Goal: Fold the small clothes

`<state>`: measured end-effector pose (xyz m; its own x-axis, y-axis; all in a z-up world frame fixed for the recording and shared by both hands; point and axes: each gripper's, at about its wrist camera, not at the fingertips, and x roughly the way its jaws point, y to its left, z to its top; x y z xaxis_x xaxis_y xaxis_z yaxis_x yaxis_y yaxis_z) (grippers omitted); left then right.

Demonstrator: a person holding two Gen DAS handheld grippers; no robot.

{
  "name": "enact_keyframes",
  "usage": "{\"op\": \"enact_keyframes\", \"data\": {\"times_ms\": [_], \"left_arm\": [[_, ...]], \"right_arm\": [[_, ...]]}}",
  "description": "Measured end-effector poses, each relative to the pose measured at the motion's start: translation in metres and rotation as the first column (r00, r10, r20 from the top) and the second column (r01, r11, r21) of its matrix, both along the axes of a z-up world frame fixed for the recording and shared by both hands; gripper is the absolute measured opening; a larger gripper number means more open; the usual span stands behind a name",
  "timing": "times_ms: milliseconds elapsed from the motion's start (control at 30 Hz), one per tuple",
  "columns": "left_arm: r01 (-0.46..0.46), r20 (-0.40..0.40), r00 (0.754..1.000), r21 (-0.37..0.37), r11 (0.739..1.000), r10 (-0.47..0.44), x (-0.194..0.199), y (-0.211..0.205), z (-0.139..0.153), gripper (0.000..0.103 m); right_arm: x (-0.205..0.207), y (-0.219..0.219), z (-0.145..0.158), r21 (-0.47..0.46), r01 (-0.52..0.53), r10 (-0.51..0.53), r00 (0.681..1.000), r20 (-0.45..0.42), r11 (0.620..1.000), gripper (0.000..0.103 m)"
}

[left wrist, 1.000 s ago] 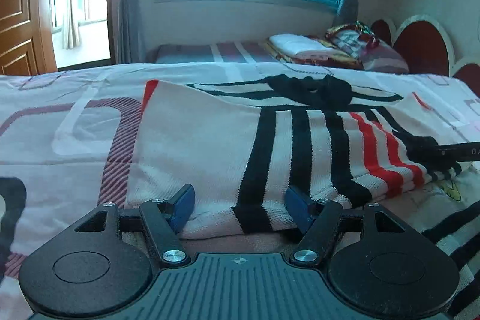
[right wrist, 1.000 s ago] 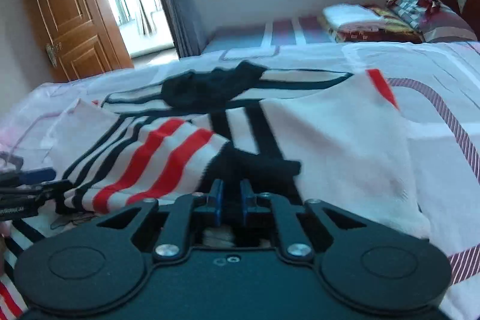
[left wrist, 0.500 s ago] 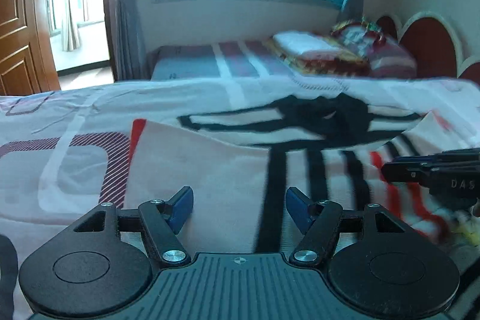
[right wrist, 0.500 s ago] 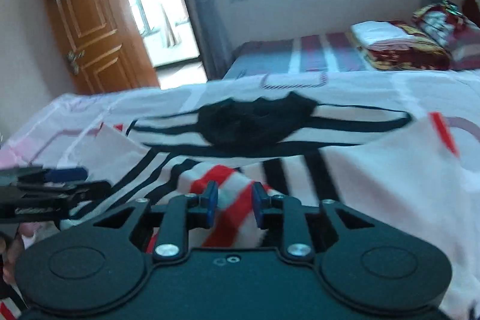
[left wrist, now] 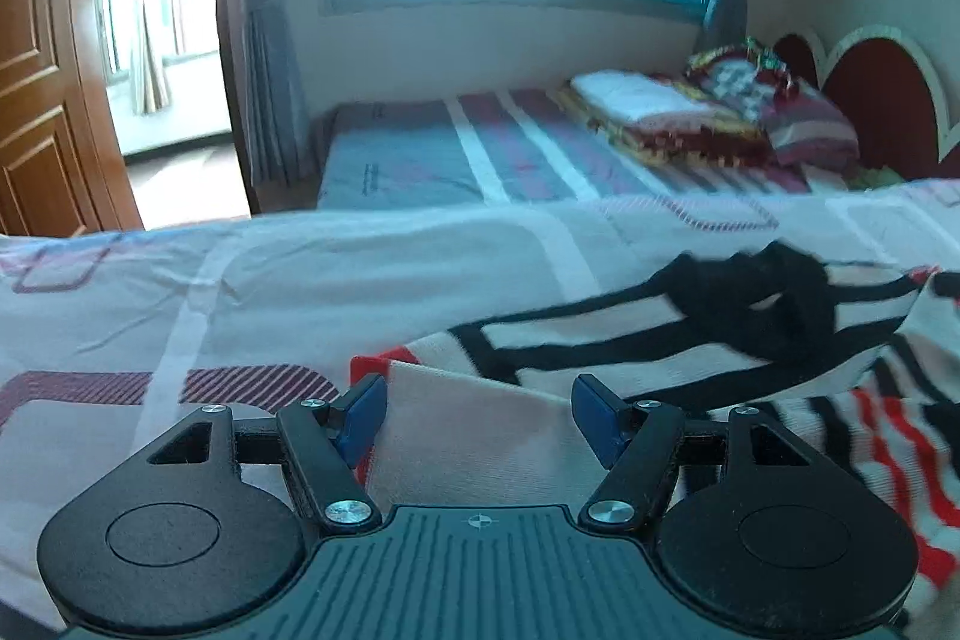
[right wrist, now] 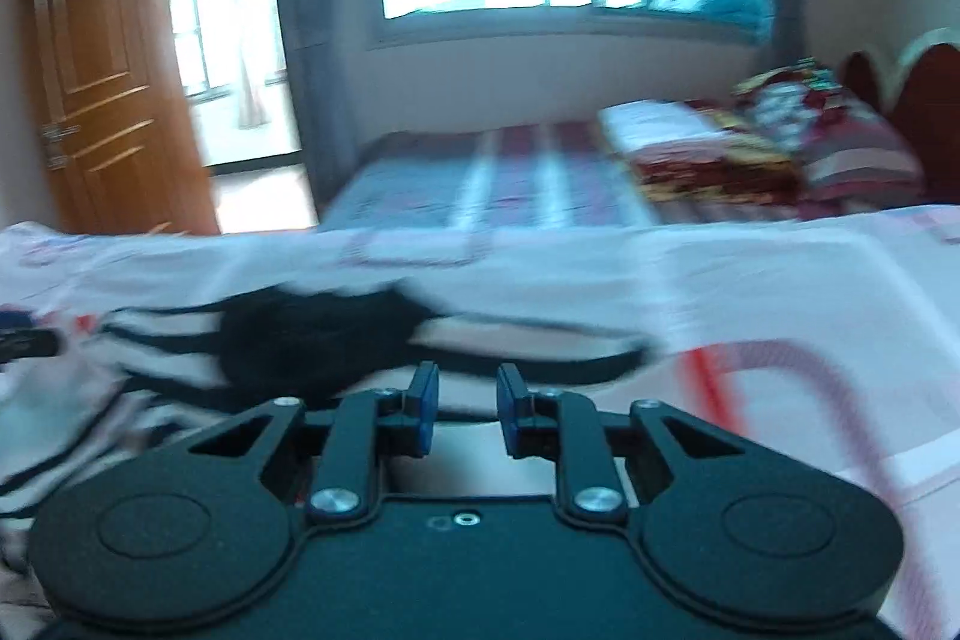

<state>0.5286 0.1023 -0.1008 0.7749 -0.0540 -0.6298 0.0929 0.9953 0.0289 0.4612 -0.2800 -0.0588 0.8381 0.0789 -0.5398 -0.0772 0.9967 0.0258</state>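
Note:
A small white garment (left wrist: 690,358) with black and red stripes and a black collar lies on the bed, partly folded over itself. My left gripper (left wrist: 477,409) is open and empty, its blue pads above the garment's near left corner. My right gripper (right wrist: 462,403) is open a little and holds nothing; it hovers above the garment (right wrist: 312,334), which is blurred in that view. The left gripper's tip (right wrist: 24,337) shows at the left edge of the right wrist view.
The bed (left wrist: 240,292) has a white cover with red and grey rectangles. A second bed (left wrist: 480,148) with folded blankets and pillows (left wrist: 708,112) stands behind, under the window. A wooden door (right wrist: 114,88) is at the left.
My right gripper has let go of the garment's black edge, opened and risen. My left gripper has risen and drawn left toward the garment's corner. The garment now lies lower and flatter.

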Motion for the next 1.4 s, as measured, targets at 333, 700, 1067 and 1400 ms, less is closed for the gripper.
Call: {"op": "enact_keyframes", "data": {"times_ms": [333, 700, 1067, 1400], "left_arm": [[-0.018, -0.036, 0.999, 0.028, 0.999, 0.019, 0.017, -0.008, -0.028, 0.079], [0.007, -0.001, 1.000, 0.019, 1.000, -0.007, -0.024, -0.027, 0.002, 0.079], [-0.025, -0.026, 0.999, 0.010, 1.000, 0.025, -0.053, -0.030, -0.002, 0.080], [-0.029, -0.050, 0.998, 0.008, 1.000, 0.029, -0.083, -0.032, -0.010, 0.080]], "right_arm": [[0.031, -0.054, -0.031, -0.054, 0.089, -0.094, 0.991, -0.095, 0.995, 0.014], [0.002, -0.043, -0.008, -0.050, 0.024, -0.028, 0.996, -0.084, 0.998, 0.027], [-0.029, -0.027, -0.007, -0.023, 0.021, -0.023, 0.996, -0.085, 1.000, 0.030], [-0.071, 0.027, -0.014, 0.038, -0.107, 0.111, 0.987, -0.116, 0.994, 0.029]]}}
